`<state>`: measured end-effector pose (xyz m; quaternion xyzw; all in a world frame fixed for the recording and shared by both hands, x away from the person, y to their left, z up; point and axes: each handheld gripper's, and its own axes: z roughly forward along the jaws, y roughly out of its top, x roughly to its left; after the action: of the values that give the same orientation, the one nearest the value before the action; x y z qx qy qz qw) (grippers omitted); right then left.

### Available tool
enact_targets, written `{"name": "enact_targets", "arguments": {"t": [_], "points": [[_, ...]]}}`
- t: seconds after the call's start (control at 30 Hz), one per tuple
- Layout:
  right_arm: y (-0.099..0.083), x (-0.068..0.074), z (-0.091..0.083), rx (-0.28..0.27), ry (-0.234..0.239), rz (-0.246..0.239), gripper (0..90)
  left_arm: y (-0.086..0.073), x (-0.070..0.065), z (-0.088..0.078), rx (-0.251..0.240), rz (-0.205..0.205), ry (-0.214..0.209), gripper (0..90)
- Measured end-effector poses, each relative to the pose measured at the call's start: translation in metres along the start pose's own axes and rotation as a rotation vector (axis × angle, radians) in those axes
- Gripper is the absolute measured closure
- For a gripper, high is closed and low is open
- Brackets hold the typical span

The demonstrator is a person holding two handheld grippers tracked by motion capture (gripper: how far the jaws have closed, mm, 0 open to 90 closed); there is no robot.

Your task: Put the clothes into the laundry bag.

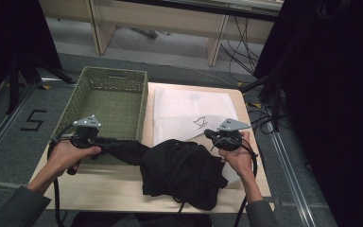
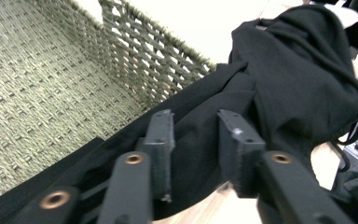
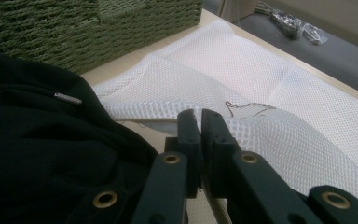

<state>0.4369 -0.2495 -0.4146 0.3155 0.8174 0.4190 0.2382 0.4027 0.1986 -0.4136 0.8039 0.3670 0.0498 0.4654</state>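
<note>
Basket [image 1: 108,101] of woven olive-green fibre at the left of the wooden table [image 1: 118,187], its long side running away from the person. Left gripper [image 1: 105,141], held in the left hand [image 1: 71,155], at the basket's near right corner; in the left gripper view its jaws stand apart with a fold of the black garment [image 2: 279,84] lying between them, and whether the pads press the cloth cannot be told. The basket wall [image 2: 158,60] rises just behind the jaws in that view, and a strip of the dark cloth drapes over the rim into the basket.

Black garment [image 1: 179,172], crumpled, at the centre-front of the table, stretching from the left gripper across to the right hand [image 1: 238,158]; a thin cord hangs from its near edge. A small metal tip [image 3: 67,98] shows on the cloth in the right gripper view.

White mesh laundry bag [image 1: 191,111], flat on the table right of the basket and behind the garment, with a dark drawstring [image 1: 199,124] near its front edge. Right gripper [image 1: 211,134], jaws pressed together on the raised edge of the mesh bag [image 3: 270,88]; the drawstring [image 3: 247,109] lies just beyond the fingertips, and the garment [image 3: 37,154] sits beside the jaws, to their left in that view.
</note>
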Motion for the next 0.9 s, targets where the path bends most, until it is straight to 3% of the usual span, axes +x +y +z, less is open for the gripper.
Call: {"name": "enact_targets", "arguments": {"t": [0.13,0.2,0.27,0.37,0.43,0.47,0.57,0.67,0.8,0.9], "points": [[0.0,0.0,0.0,-0.002,-0.005,-0.003,87.4,0.003,-0.002,-0.002,-0.008,0.016,0.006,84.1],[0.0,0.0,0.0,-0.002,-0.003,-0.003,87.4,0.005,-0.006,-0.003,-0.001,0.025,0.02,86.0],[0.0,-0.001,-0.001,0.008,0.001,-0.005,87.4,0.011,-0.012,-0.006,-0.03,0.039,0.022,86.0],[0.0,0.0,0.0,0.006,0.001,-0.001,87.4,0.031,-0.029,-0.015,-0.091,0.087,0.007,86.1],[0.001,-0.001,-0.001,0.011,0.001,-0.005,87.4,0.052,-0.048,-0.021,-0.14,0.139,0.001,86.1],[0.0,-0.001,-0.001,0.005,-0.003,-0.005,87.4,0.06,-0.056,-0.023,-0.143,0.163,-0.001,86.2],[0.0,-0.001,-0.001,0.0,-0.005,-0.005,87.4,0.09,-0.087,-0.018,-0.184,0.241,-0.055,86.2],[0.001,-0.002,-0.003,0.001,-0.005,0.0,87.4,0.113,-0.121,-0.004,-0.187,0.306,-0.12,86.3],[-0.001,-0.002,-0.002,-0.009,-0.007,0.014,87.4,0.139,-0.165,0.02,-0.2,0.363,-0.231,87.0],[-0.001,-0.004,-0.003,-0.018,-0.006,0.011,87.4,0.151,-0.185,0.034,-0.192,0.393,-0.285,87.2]]}}
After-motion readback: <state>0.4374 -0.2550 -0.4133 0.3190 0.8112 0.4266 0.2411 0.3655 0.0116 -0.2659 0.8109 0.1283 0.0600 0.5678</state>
